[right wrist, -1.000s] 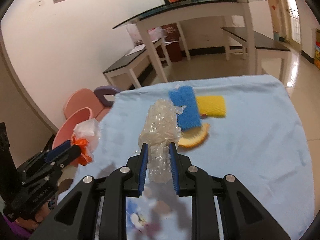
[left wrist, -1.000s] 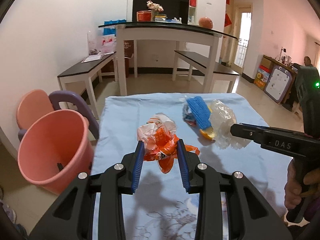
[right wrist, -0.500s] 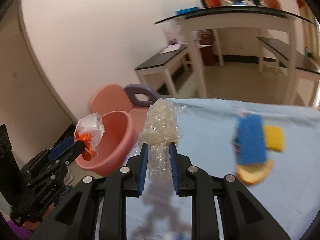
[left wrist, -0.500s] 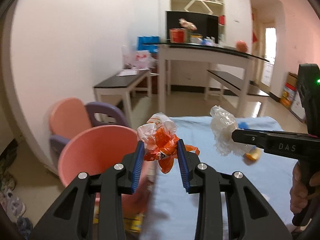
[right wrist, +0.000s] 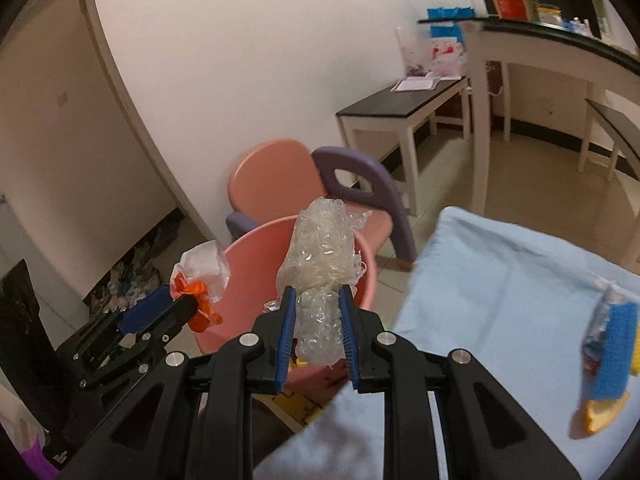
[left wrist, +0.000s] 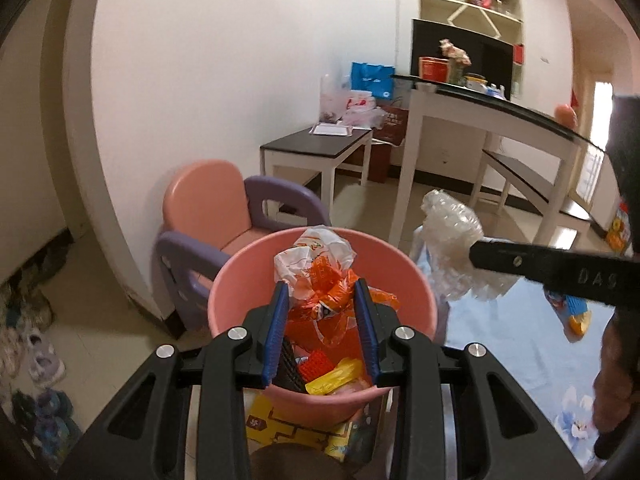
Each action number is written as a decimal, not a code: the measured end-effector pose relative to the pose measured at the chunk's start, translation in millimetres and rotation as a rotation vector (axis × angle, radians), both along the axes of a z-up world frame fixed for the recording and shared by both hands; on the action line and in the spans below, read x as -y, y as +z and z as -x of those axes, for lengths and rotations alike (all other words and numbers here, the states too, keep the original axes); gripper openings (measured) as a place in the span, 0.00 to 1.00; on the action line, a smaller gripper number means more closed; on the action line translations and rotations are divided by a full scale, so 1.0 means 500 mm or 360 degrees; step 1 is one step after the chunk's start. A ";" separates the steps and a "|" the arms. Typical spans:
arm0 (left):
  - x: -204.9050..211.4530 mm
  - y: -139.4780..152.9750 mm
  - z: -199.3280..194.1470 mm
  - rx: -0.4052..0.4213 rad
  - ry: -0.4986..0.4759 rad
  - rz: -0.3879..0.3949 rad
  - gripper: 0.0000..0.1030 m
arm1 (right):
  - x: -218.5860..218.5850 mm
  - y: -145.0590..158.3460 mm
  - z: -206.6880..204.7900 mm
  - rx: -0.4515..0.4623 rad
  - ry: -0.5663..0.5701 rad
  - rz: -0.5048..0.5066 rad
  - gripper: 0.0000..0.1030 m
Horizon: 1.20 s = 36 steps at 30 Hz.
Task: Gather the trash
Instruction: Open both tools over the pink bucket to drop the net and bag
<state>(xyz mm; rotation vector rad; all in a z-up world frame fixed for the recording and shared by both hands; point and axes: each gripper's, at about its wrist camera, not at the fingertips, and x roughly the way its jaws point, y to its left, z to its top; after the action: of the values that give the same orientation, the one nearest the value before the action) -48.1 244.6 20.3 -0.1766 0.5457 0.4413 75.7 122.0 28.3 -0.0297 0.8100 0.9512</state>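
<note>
Now left gripper (left wrist: pixel 322 292) clamps crumpled orange-white wrapper (left wrist: pixel 320 276) directly above pink bucket (left wrist: pixel 240 280), jaws fairly wide around it. Right gripper (right wrist: pixel 317 312) pinches wad of clear plastic wrap (right wrist: pixel 326 256) narrowly, hovering at bucket's rim, table side. Bucket already holds red and yellow scraps. Blue sponge (right wrist: pixel 614 348) lies on blue tablecloth (right wrist: pixel 500 280), well right of bucket.

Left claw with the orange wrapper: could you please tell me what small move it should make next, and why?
Probably open the left claw and drop the orange wrapper. In its own view the wrapper hangs over the mouth of the pink bucket, where other trash already lies, so it should fall inside. The right claw, gripping its clear plastic, sits nearer the rim.
</note>
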 end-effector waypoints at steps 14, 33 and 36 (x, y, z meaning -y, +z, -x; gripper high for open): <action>-0.051 -0.053 -0.024 -0.0060 0.0019 0.0120 0.36 | -0.110 -0.094 -0.024 -0.0081 0.0010 0.0142 0.23; -0.037 -0.041 -0.018 -0.0031 0.0003 0.0163 0.46 | -0.053 -0.090 -0.018 -0.0099 -0.0023 0.0092 0.36; -0.016 -0.026 -0.018 -0.0004 -0.0021 0.0144 0.46 | -0.026 -0.085 -0.015 -0.0083 -0.0056 0.0088 0.36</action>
<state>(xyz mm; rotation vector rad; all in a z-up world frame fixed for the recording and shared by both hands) -38.9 252.5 7.1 -0.2588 0.5693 0.4041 83.1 134.8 -14.3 -0.0384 0.8824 0.8991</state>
